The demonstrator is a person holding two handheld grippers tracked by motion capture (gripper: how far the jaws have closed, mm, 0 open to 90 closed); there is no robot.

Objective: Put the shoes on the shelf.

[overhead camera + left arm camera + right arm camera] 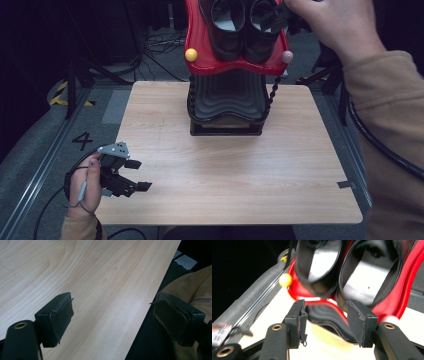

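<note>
open right hand-held gripper [325,322] just before black shoes [342,267] on red rack [404,287]

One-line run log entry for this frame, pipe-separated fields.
shoes: pair on red shelf | right gripper: open, empty, before shoes | left gripper: open, empty, over table

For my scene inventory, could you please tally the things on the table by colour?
Black shoes: 2
Red shelf: 1
Black shelf: 1
Yellow knob: 1
Pink knob: 1
Total: 6
</note>
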